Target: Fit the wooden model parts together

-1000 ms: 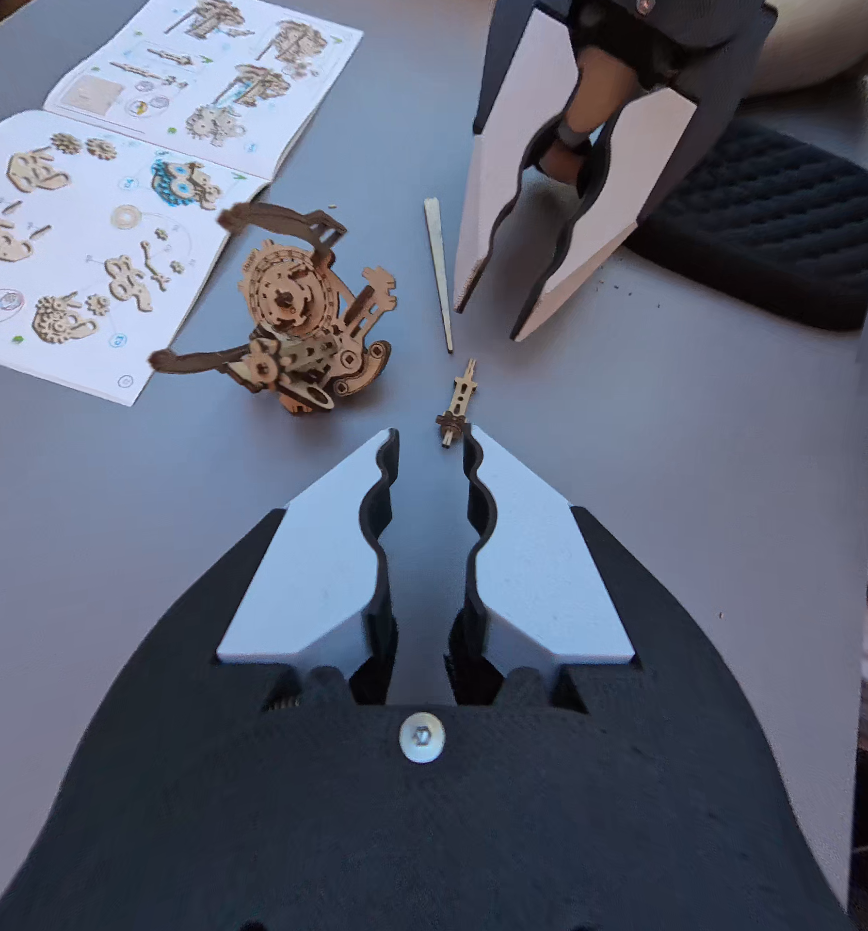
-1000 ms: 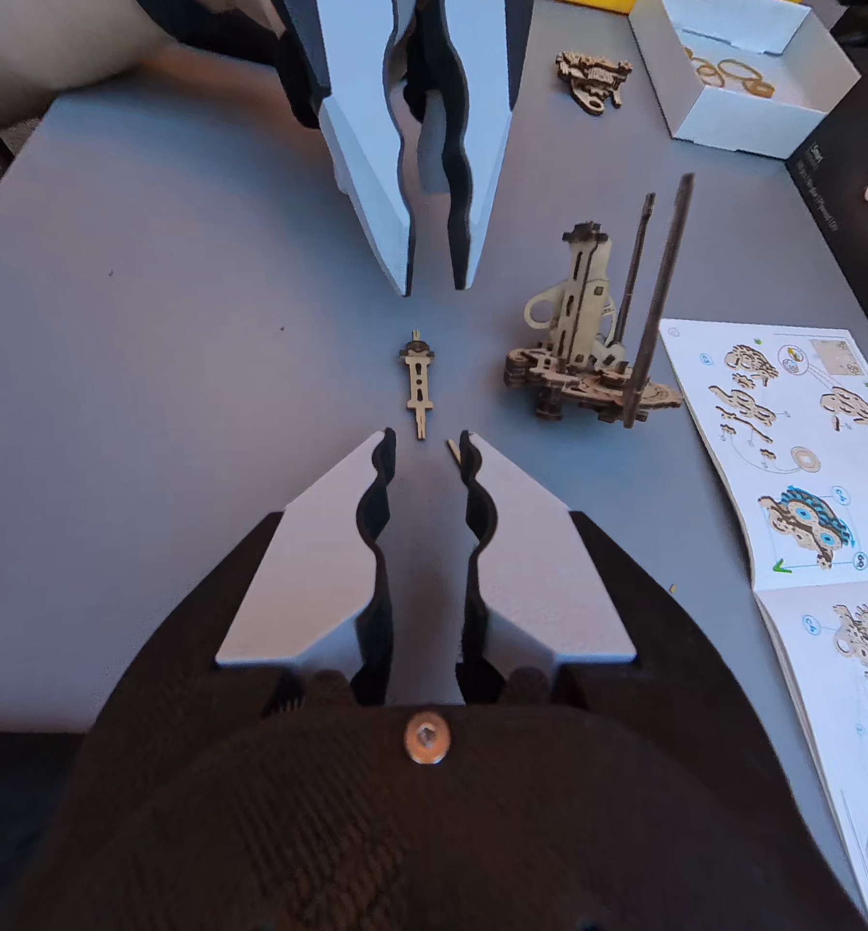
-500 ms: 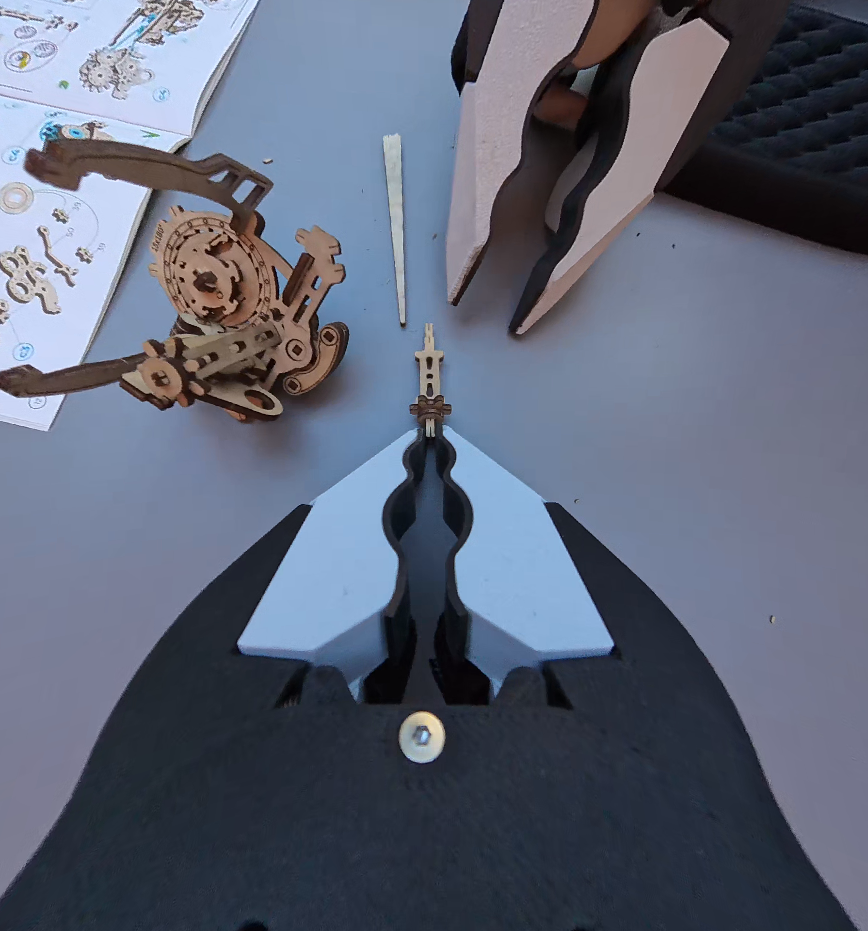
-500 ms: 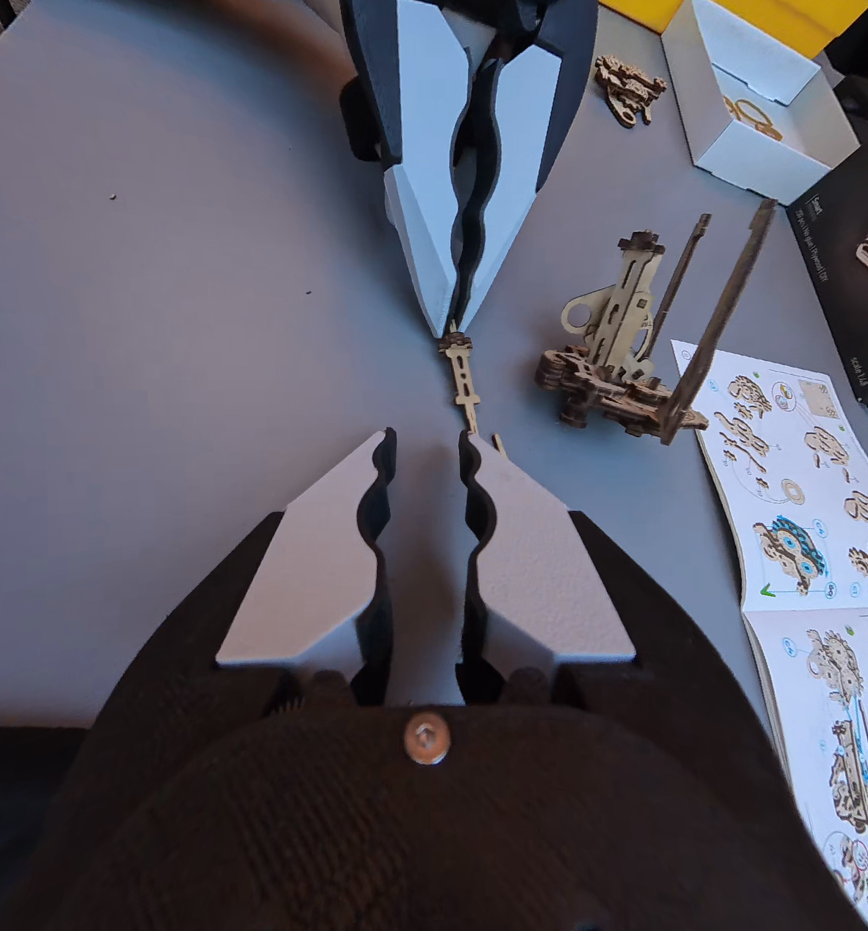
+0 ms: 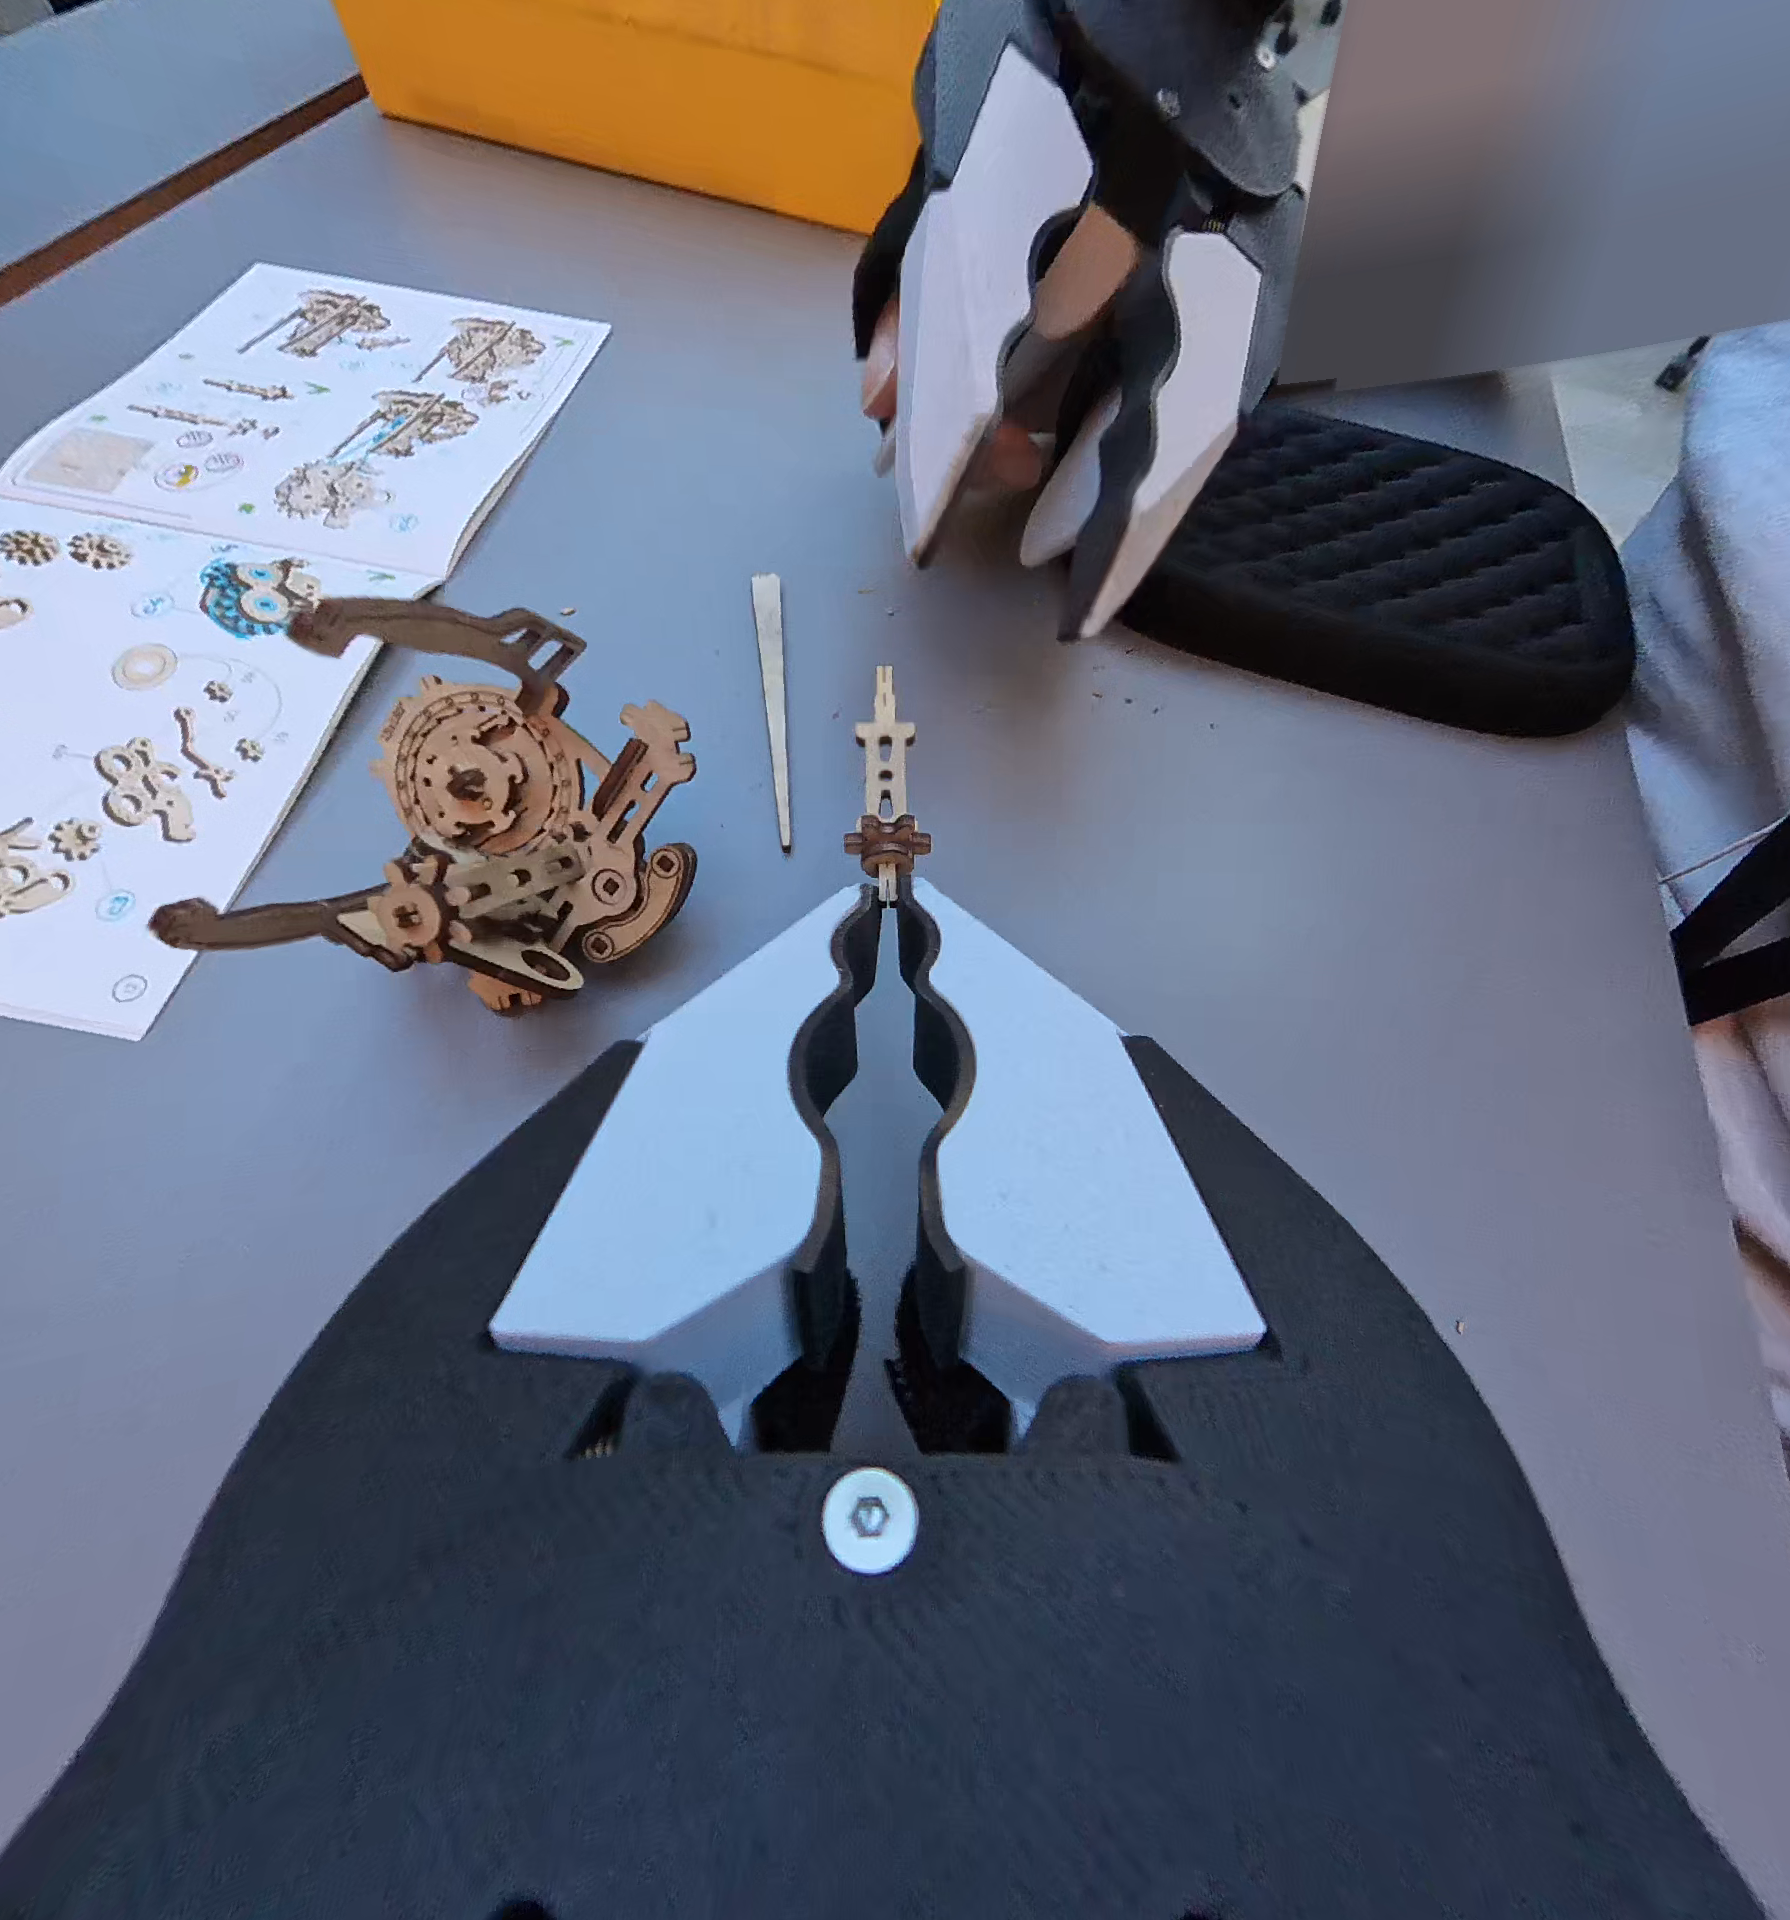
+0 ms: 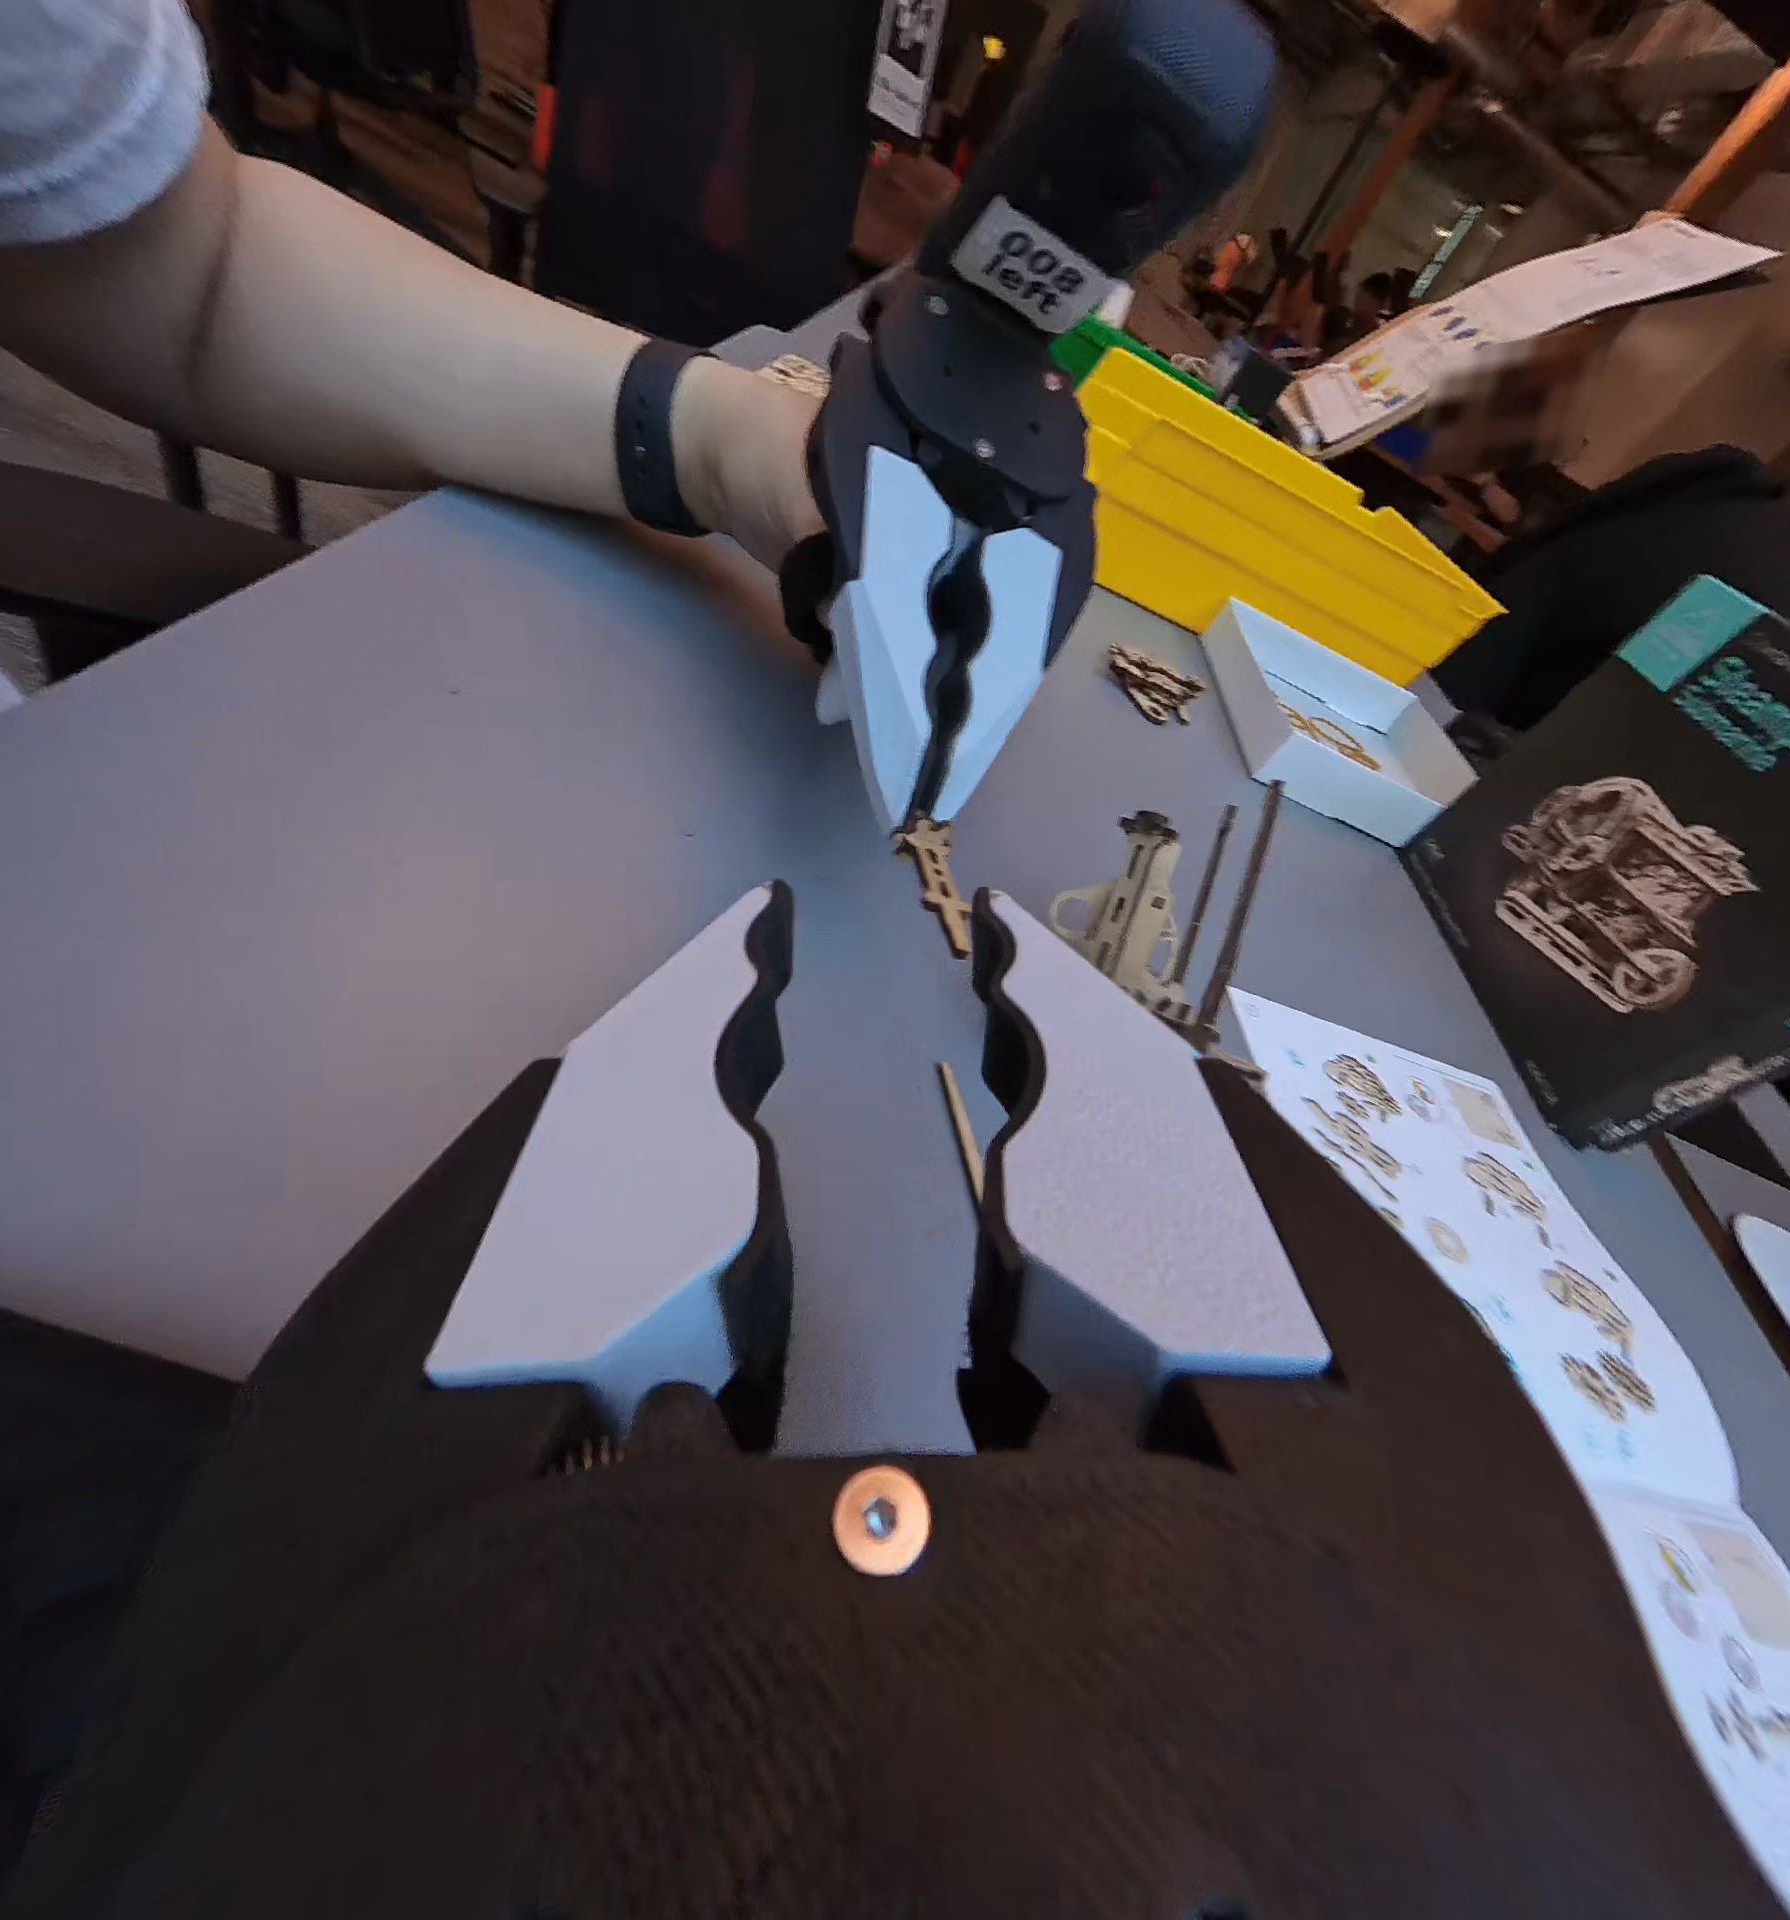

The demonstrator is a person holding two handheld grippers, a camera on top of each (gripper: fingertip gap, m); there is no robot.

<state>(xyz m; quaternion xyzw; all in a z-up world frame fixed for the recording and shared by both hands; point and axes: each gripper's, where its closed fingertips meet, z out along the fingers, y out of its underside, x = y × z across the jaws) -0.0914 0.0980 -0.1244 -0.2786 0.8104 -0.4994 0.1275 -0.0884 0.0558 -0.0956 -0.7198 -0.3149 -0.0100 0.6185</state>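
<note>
My left gripper [image 5: 883, 894] is shut on the near end of a small wooden axle piece [image 5: 883, 769] with a little gear on it, held above the grey table. In the right wrist view the left gripper [image 6: 922, 816] holds this axle piece [image 6: 938, 883] pointing towards my right gripper [image 6: 880, 925], which is open and empty, just short of it. The right gripper also shows in the left wrist view [image 5: 1005, 582], raised at the back. The part-built wooden model [image 5: 496, 821] stands left of the axle. A thin wooden stick [image 5: 772, 717] lies on the table between them.
An open instruction booklet [image 5: 195, 582] lies at the left. A yellow bin [image 5: 642, 94] stands at the back, a black padded mat [image 5: 1390, 571] at the right. In the right wrist view there are a white tray [image 6: 1327, 717], a black product box [image 6: 1660, 862] and a loose wooden piece [image 6: 1151, 681]. Spacing between my two grippers at the tips: around 6 cm. Both grippers' tips are roughly 9 cm from the thin wooden stick [image 5: 772, 717].
My left gripper closed on the axle piece and lifted it off the table. Both grippers have risen and tilted; the right gripper has backed away from the table.
</note>
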